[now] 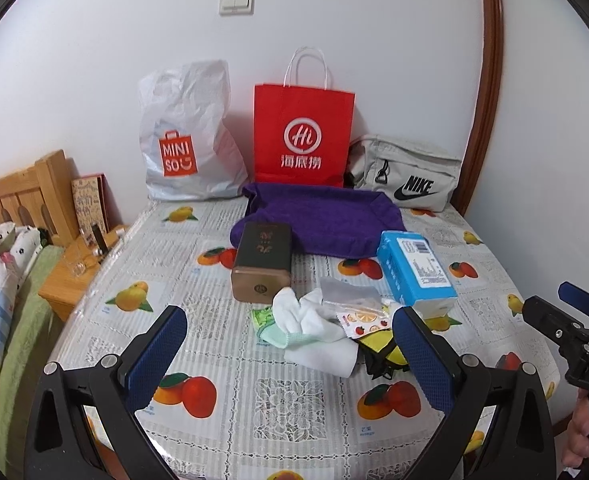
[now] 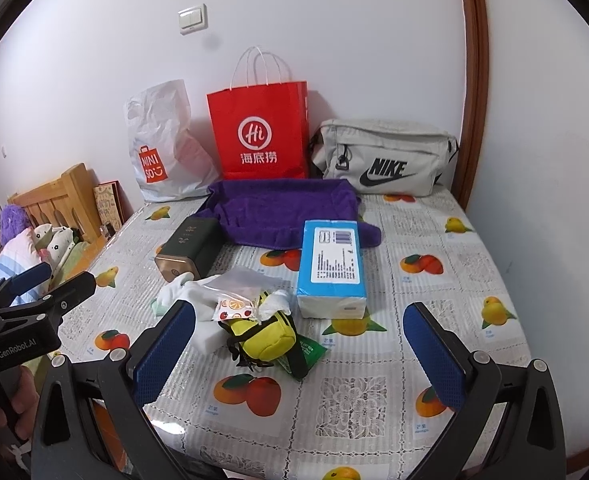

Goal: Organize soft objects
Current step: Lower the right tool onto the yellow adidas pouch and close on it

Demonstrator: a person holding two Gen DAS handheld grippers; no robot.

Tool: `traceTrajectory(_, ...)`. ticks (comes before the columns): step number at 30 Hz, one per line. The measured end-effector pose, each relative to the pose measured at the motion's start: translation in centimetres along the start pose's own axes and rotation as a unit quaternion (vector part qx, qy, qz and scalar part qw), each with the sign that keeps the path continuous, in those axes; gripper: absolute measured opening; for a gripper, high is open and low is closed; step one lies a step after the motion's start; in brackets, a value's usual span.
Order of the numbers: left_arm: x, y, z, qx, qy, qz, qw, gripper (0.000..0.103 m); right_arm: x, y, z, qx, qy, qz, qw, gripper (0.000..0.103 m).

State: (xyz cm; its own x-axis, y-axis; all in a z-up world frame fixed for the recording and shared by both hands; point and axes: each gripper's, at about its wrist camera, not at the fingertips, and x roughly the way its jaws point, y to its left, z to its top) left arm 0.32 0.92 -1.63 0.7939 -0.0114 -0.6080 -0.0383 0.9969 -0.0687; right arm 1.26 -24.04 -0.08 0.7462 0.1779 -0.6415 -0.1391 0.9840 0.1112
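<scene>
A heap of soft things lies mid-table: white socks [image 1: 310, 320] [image 2: 190, 286], a small yellow pouch [image 2: 268, 338] [image 1: 382, 344], a fruit-print packet [image 1: 360, 320] [image 2: 234, 306], a clear plastic bag [image 1: 348, 292] and a green cloth [image 1: 272, 330]. A purple towel [image 1: 322, 216] [image 2: 282, 212] lies behind. A blue tissue pack [image 1: 414, 270] [image 2: 332, 266] sits to the right. My left gripper [image 1: 290, 344] is open, just short of the heap. My right gripper [image 2: 298, 348] is open, with the yellow pouch between its fingers' line of sight.
A dark tea tin [image 1: 262, 266] [image 2: 188, 252] lies left of the heap. Against the wall stand a white Miniso bag [image 1: 186, 140], a red paper bag [image 1: 302, 136] and a grey Nike bag [image 1: 406, 176]. A bed and wooden nightstand [image 1: 70, 276] are to the left.
</scene>
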Motion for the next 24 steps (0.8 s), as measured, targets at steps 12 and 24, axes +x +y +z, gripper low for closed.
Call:
traceTrajectory(12, 6.4, 2.5, -2.1, -0.022, 0.061, 0.013, 0.9978, 0.103, 6.4, -1.9, -2.4, 0.006, 0.06, 0.007, 0.998, 0.103)
traceTrajectory(24, 11.4, 3.3, -4.0, -0.031, 0.109, 0.007, 0.9936, 0.102, 12.0, -0.9, -4.5, -0.021, 0.093, 0.051, 0.994, 0.103)
